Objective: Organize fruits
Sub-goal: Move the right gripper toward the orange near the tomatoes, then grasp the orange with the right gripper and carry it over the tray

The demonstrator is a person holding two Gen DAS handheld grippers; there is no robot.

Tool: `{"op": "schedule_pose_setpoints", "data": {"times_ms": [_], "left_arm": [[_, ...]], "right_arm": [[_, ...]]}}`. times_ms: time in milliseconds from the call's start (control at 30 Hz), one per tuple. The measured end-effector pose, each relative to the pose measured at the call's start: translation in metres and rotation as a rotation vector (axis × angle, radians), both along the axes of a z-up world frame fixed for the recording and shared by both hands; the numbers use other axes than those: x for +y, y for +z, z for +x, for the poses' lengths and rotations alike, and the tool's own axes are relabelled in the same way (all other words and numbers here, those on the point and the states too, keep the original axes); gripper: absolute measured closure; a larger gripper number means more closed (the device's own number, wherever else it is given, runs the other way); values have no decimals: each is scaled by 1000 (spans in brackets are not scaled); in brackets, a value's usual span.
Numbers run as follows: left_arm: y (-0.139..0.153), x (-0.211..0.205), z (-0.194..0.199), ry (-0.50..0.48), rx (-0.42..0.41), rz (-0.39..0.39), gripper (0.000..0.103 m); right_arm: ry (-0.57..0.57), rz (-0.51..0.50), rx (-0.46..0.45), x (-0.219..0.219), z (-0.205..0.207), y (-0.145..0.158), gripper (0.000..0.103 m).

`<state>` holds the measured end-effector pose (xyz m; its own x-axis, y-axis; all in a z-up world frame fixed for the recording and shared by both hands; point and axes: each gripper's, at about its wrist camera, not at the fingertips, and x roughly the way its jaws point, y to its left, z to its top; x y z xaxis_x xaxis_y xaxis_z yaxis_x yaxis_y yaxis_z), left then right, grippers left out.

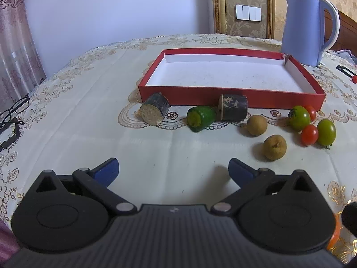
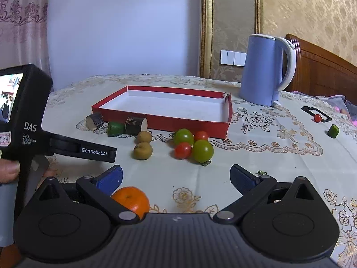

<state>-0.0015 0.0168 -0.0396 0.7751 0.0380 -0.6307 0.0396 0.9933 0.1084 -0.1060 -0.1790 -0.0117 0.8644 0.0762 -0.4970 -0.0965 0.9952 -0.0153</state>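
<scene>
A red tray [image 1: 232, 97] [image 2: 160, 122] with a white floor lies on the table. In front of it lie two dark sugarcane pieces [image 1: 154, 111] [image 1: 233, 107], a green cucumber piece [image 1: 200, 118], two brown longans [image 1: 256, 125] [image 1: 275, 147], two green tomatoes [image 1: 299, 118] [image 1: 326, 132] and two red cherry tomatoes [image 1: 309, 135] [image 2: 201, 135]. An orange mandarin [image 2: 131, 199] lies by the right gripper's left finger. My left gripper [image 1: 174, 172] is open, short of the fruit. My right gripper [image 2: 176, 176] is open, empty.
A blue kettle [image 1: 308, 26] [image 2: 265, 71] stands behind the tray's right corner. Glasses [image 1: 13, 111] lie at the table's left edge. A cherry tomato [image 2: 317, 118] and a cucumber piece [image 2: 333, 131] lie far right. The left gripper's body [image 2: 24, 111] fills the right view's left.
</scene>
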Motion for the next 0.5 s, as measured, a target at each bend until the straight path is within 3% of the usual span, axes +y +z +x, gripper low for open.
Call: {"op": "schedule_pose_setpoints", "data": {"times_ms": [433, 500], "left_arm": [[-4, 2, -3, -4, 10, 5, 0], [-4, 2, -4, -5, 8, 4, 0]], "right_arm": [[8, -58, 22, 18, -1, -17, 1], [7, -60, 18, 20, -1, -18, 7]]}}
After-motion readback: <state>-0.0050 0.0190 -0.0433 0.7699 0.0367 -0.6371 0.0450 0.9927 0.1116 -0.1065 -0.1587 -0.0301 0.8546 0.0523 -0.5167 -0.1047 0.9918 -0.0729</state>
